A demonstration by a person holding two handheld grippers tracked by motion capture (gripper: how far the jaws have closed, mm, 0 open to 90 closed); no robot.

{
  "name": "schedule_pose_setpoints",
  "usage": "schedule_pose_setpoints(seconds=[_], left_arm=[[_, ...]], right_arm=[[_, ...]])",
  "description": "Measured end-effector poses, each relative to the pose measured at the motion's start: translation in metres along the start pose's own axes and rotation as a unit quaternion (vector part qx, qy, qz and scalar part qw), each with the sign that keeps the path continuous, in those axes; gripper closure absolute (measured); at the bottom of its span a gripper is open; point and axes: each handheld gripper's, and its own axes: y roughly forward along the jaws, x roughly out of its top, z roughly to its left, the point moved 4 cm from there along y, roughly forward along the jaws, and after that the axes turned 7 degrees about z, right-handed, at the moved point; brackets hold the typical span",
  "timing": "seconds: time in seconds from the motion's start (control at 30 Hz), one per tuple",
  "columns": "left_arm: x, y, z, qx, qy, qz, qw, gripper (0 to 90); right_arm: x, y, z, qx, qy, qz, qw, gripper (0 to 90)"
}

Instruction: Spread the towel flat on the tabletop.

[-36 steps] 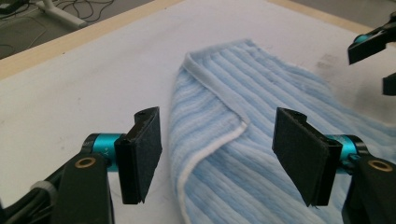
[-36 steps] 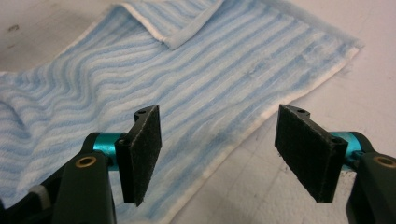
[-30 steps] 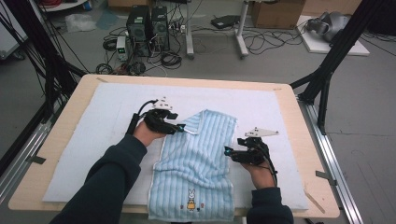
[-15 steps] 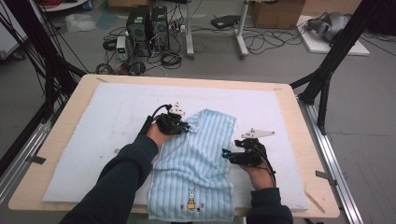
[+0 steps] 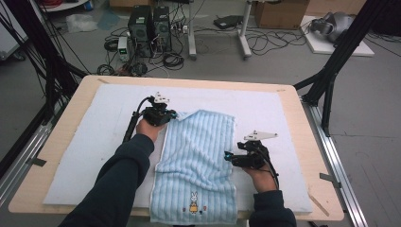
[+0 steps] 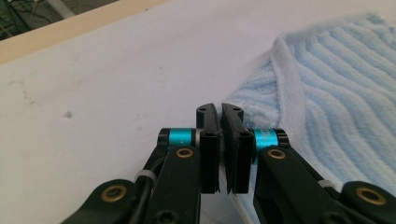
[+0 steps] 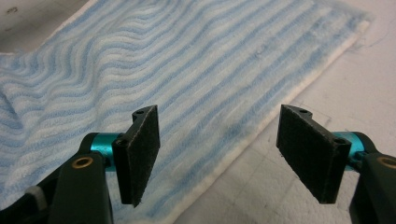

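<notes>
Left gripper [image 5: 171,115] is clamping the far-left corner of the blue striped towel [image 5: 198,161]. Right gripper [image 5: 228,156] is hovering, jaws spread, over its right edge.

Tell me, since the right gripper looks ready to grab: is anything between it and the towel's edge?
Nothing visible. The right gripper is open, its jaws straddling the towel's white edge, with bare mat beside it.
</notes>
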Motion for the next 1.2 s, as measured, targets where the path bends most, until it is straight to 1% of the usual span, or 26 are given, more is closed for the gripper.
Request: schedule_pose_setpoints(seconds=[0.03, 0.07, 0.1, 0.13, 0.17, 0.2, 0.23, 0.27, 0.3, 0.33, 0.4, 0.43, 0.47, 0.5, 0.53, 0.57, 0.6, 0.63, 0.67, 0.7, 0.77, 0.8, 0.87, 0.97, 1.03, 1.2], left_arm=[[-0.002, 0.001, 0.004, 0.006, -0.011, 0.001, 0.9999, 74.1], [-0.003, 0.001, 0.007, 0.016, -0.022, 0.003, 0.9996, 74.1], [-0.004, 0.001, 0.011, 0.021, -0.041, 0.005, 0.9989, 57.3], [-0.004, 0.000, 0.013, 0.020, -0.045, 0.002, 0.9988, 57.3], [-0.004, -0.003, 0.016, 0.025, -0.043, -0.005, 0.9988, 56.2], [-0.002, -0.005, 0.016, 0.022, -0.041, -0.014, 0.9988, 54.4], [0.000, -0.008, 0.015, 0.005, -0.042, -0.032, 0.9986, 54.7], [0.002, -0.009, 0.014, -0.003, -0.040, -0.042, 0.9983, 54.8], [0.006, -0.010, 0.008, -0.031, -0.036, -0.068, 0.9966, 54.8], [0.006, -0.010, 0.008, -0.031, -0.036, -0.068, 0.9966, 54.6], [0.009, -0.008, 0.001, -0.055, -0.029, -0.084, 0.9945, 53.7], [0.010, -0.006, -0.005, -0.073, -0.025, -0.090, 0.9930, 52.7], [0.010, -0.004, -0.009, -0.075, -0.016, -0.088, 0.9932, 50.9], [0.009, 0.001, -0.014, -0.078, -0.008, -0.084, 0.9934, 45.8], [0.008, 0.004, -0.016, -0.075, -0.005, -0.077, 0.9942, 45.8], [0.006, 0.008, -0.018, -0.062, 0.001, -0.064, 0.9960, 44.4], [0.005, 0.011, -0.019, -0.059, 0.004, -0.059, 0.9965, 44.2], [0.003, 0.014, -0.019, -0.046, 0.015, -0.043, 0.9979, 46.9], [0.001, 0.015, -0.018, -0.032, 0.027, -0.028, 0.9987, 59.2], [-0.001, 0.017, -0.014, -0.012, 0.034, -0.014, 0.9993, 83.5], [-0.002, 0.017, -0.004, 0.006, 0.015, -0.017, 0.9997, 84.7], [-0.002, 0.017, 0.000, 0.012, 0.012, -0.017, 0.9997, 85.2], [-0.004, 0.016, 0.009, 0.018, -0.004, -0.017, 0.9997, 85.3], [-0.005, 0.014, 0.024, 0.035, -0.026, -0.024, 0.9988, 85.3], [-0.004, 0.014, 0.034, 0.046, -0.032, -0.026, 0.9981, 85.3], [-0.001, 0.014, 0.049, 0.054, -0.057, -0.036, 0.9963, 83.1]], right_arm=[[0.000, 0.000, 0.000, -0.001, 0.000, 0.000, 1.0000, 29.6], [0.000, 0.000, 0.000, -0.001, 0.000, 0.000, 1.0000, 29.6], [0.000, -0.001, 0.000, -0.002, 0.001, -0.001, 1.0000, 29.6], [0.000, -0.001, 0.000, -0.002, 0.001, -0.001, 1.0000, 29.6], [0.000, -0.001, -0.001, -0.002, -0.001, -0.002, 1.0000, 29.6], [-0.001, -0.001, -0.001, -0.002, 0.002, -0.002, 1.0000, 29.6], [-0.001, -0.001, -0.002, -0.003, 0.000, -0.002, 1.0000, 29.6], [-0.002, 0.000, -0.002, -0.003, 0.002, 0.000, 1.0000, 29.6], [-0.002, 0.001, -0.001, -0.002, 0.002, 0.002, 1.0000, 29.6], [-0.002, 0.001, -0.001, -0.002, 0.002, 0.002, 1.0000, 29.6], [-0.002, 0.001, -0.001, -0.002, 0.001, 0.002, 1.0000, 29.6], [-0.002, 0.001, -0.001, -0.004, -0.001, 0.001, 1.0000, 29.6], [-0.002, 0.000, -0.001, -0.003, 0.000, 0.001, 1.0000, 29.7], [-0.002, 0.000, -0.001, -0.002, 0.001, 0.001, 1.0000, 29.7], [-0.002, 0.000, -0.001, -0.002, 0.001, 0.001, 1.0000, 29.7], [-0.002, 0.000, -0.001, -0.002, 0.002, 0.001, 1.0000, 29.6], [-0.002, 0.001, -0.001, -0.002, 0.002, 0.002, 1.0000, 29.6], [-0.002, 0.001, -0.001, -0.001, 0.000, 0.001, 1.0000, 29.7], [-0.002, 0.001, 0.000, 0.000, 0.002, 0.002, 1.0000, 29.6], [-0.002, 0.001, 0.000, -0.001, 0.000, 0.002, 1.0000, 29.7], [-0.002, 0.001, 0.000, -0.001, 0.000, 0.003, 1.0000, 29.7], [-0.002, 0.001, -0.001, -0.001, -0.001, 0.002, 1.0000, 29.7], [-0.002, 0.002, 0.000, -0.001, 0.002, 0.003, 1.0000, 29.7], [-0.002, 0.004, 0.000, 0.000, 0.003, 0.005, 1.0000, 29.7], [-0.002, 0.006, 0.000, 0.000, 0.003, 0.006, 1.0000, 29.7], [0.000, 0.011, 0.000, -0.001, 0.003, 0.008, 1.0000, 30.6]])
